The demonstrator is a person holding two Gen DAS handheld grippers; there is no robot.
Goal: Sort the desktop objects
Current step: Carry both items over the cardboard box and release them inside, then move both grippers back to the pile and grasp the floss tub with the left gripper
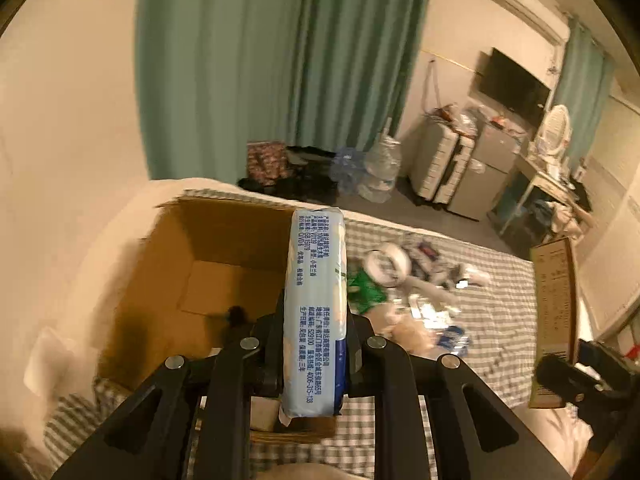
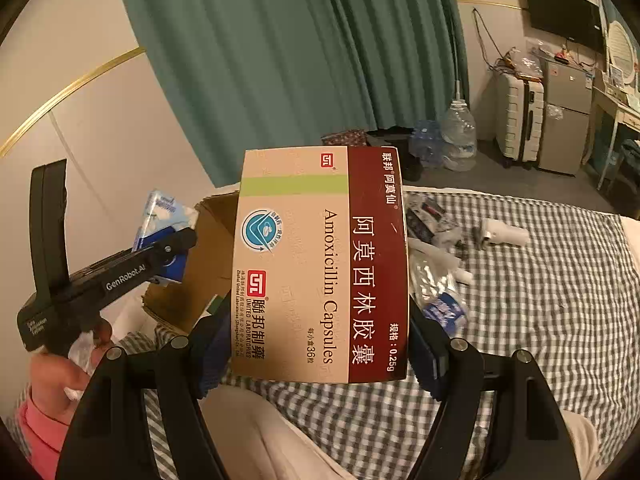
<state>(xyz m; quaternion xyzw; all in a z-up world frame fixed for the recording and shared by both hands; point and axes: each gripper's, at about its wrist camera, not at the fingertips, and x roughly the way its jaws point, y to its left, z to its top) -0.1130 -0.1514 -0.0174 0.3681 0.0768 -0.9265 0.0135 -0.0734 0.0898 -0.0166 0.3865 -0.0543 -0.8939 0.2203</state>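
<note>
My left gripper (image 1: pixel 314 340) is shut on a pale blue tissue pack (image 1: pixel 316 300) and holds it upright over the near right edge of an open cardboard box (image 1: pixel 200 276). The pack also shows in the right wrist view (image 2: pixel 162 220), with the left gripper (image 2: pixel 168 252) around it. My right gripper (image 2: pixel 320 356) is shut on a large Amoxicillin capsules box (image 2: pixel 320 264), held above the checked bed sheet (image 2: pixel 540 300). That box also shows at the right edge of the left wrist view (image 1: pixel 554 312).
Several loose items lie on the sheet: a green packet (image 1: pixel 364 290), a tape roll (image 1: pixel 388 266), a white tube (image 2: pixel 506 234), and plastic wrappers (image 2: pixel 436 292). Beyond the bed stand water bottles (image 2: pixel 458 136), a suitcase (image 2: pixel 520 120) and a green curtain (image 2: pixel 300 60).
</note>
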